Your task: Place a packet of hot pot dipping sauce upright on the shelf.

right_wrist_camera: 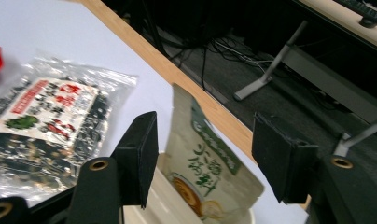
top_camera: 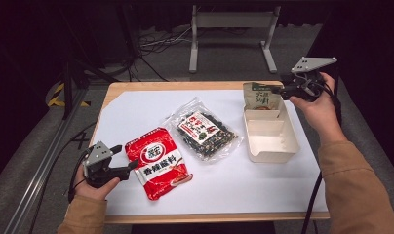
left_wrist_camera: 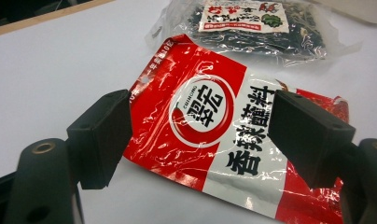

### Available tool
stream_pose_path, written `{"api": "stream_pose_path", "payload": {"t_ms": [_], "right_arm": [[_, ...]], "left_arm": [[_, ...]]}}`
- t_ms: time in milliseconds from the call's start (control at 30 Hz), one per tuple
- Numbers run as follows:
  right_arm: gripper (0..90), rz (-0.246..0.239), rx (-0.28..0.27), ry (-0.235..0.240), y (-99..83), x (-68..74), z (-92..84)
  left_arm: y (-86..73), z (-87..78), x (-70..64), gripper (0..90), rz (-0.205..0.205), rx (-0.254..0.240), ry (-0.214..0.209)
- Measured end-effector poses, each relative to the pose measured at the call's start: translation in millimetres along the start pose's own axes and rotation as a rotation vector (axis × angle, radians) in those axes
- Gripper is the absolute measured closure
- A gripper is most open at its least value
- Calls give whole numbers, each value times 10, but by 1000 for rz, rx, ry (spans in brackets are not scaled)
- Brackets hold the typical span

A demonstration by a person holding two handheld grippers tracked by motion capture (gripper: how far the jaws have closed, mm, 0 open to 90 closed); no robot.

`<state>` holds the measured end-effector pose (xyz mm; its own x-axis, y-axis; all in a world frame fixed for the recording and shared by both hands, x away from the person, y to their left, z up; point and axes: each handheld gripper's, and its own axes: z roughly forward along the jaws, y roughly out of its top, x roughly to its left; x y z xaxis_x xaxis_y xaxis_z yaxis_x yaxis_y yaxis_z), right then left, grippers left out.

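Judging by the layout, one green pouch (top_camera: pixel 262 96) stands in the tray (top_camera: pixel 270 141) below the parted right tongs (top_camera: pixel 286 89), while the red packet (top_camera: pixel 157 161) and the clear bag (top_camera: pixel 205 129) wait mid-worktop, left tongs (top_camera: pixel 131 165) spread at the red one

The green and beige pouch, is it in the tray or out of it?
In. The green and beige pouch stands on end inside the beige tray, leaning at its far end; the right gripper has open jaws, clear of it.

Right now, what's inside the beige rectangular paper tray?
One pale green-and-cream snack pouch stands leaning in the far end of the beige rectangular paper tray. The rest of the tray floor looks bare. The pouch's lower part and whatever sits behind it are hidden.
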<state>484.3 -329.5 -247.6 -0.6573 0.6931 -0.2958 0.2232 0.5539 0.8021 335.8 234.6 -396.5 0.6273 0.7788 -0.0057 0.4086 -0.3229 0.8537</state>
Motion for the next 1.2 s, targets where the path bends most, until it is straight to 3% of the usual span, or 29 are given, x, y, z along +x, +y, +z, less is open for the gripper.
{"api": "stream_pose_path", "payload": {"t_ms": [367,600,700,867,1000,1200], "right_arm": [[394,28,-43,68,-17,307,-241],[389,26,-64,101,-42,458,-342],[378,17,-67,132,-50,550,-364],[362,8,-68,162,-58,628,-366],[359,-3,-69,190,-67,735,-359],[357,-3,-64,213,-85,818,-335]], "left_arm": [[65,15,92,210,-1,0,19],[103,31,195,235,-32,13,31],[121,57,304,247,-62,35,53],[132,95,422,233,-97,46,54],[140,184,556,200,-140,59,33],[130,312,648,197,-166,83,8]]}}
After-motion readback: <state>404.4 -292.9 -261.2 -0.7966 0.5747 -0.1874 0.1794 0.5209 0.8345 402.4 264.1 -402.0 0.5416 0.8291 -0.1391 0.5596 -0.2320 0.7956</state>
